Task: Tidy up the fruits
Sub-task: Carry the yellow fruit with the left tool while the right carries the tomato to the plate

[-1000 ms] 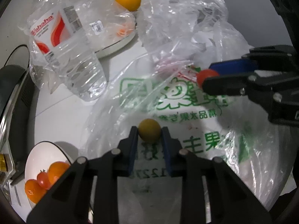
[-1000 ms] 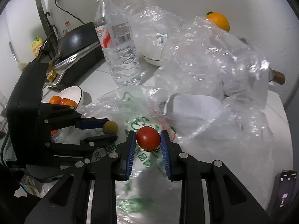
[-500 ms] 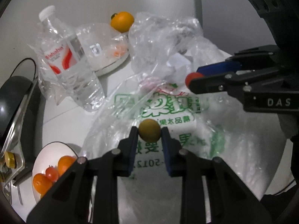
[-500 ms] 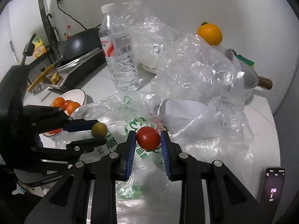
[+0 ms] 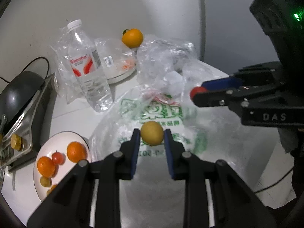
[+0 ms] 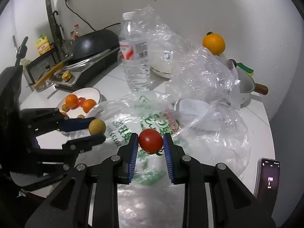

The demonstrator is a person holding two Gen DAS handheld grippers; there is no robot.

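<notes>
My left gripper (image 5: 152, 135) is shut on a small yellow-brown round fruit (image 5: 152, 135), held in the air above a printed plastic bag (image 5: 161, 112). My right gripper (image 6: 150, 140) is shut on a red tomato (image 6: 150, 140) over the same bag (image 6: 148, 117). Each gripper shows in the other's view: the right one (image 5: 197, 94) with the tomato at the right, the left one (image 6: 96, 127) with the yellow fruit at the left. A white plate (image 5: 39, 186) at the lower left holds oranges, a small tomato and small yellow fruits. One orange (image 5: 132, 37) sits high at the back.
A water bottle (image 5: 86, 66) stands behind the bag, beside a covered white dish (image 5: 117, 76) and crumpled clear bags (image 6: 201, 72). A black pan on a cooker (image 6: 91, 45) is at the left. A white pot (image 6: 245, 87) and a phone (image 6: 268, 178) are at the right.
Both grippers have risen and drawn back from the bag, each still clamped on its fruit. More of the counter, plate and wall shows now.
</notes>
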